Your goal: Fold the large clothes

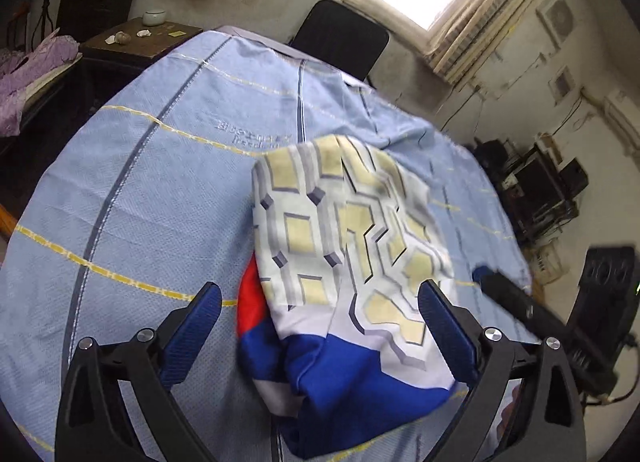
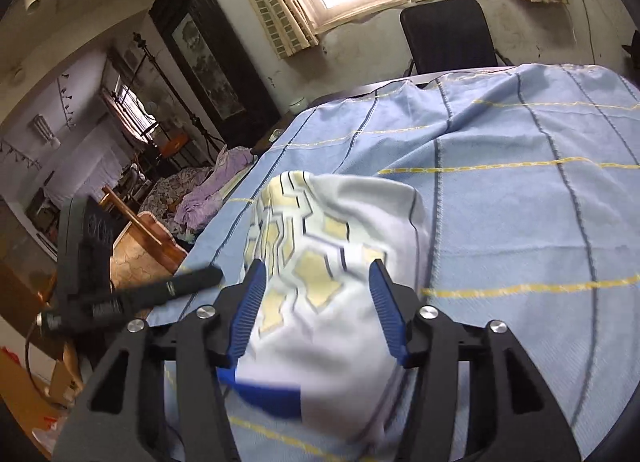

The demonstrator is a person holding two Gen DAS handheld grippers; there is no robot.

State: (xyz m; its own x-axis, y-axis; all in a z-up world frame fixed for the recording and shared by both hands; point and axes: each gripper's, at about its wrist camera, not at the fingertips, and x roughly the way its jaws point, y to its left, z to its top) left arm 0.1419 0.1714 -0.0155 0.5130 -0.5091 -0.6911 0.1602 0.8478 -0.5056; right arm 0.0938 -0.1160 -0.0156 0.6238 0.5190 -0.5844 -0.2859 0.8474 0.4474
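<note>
A bunched garment (image 1: 344,246), white with a yellow and grey geometric print and red and blue parts, lies on the table covered by a light blue cloth (image 1: 140,190). My left gripper (image 1: 320,306) is open, its blue pads either side of the garment's near end. In the right wrist view the garment (image 2: 332,262) lies between the open fingers of my right gripper (image 2: 318,278). Whether any pad touches the cloth is unclear. The right gripper's finger tip shows at the right of the left wrist view (image 1: 504,290), and the left gripper's finger (image 2: 176,286) shows in the right wrist view.
A black chair (image 1: 340,38) stands behind the table under the window. A dark side table (image 1: 132,38) with a small jar and bits is at the far left. Purple cloth (image 1: 24,74) lies at the left. Black equipment racks (image 1: 536,190) stand at the right.
</note>
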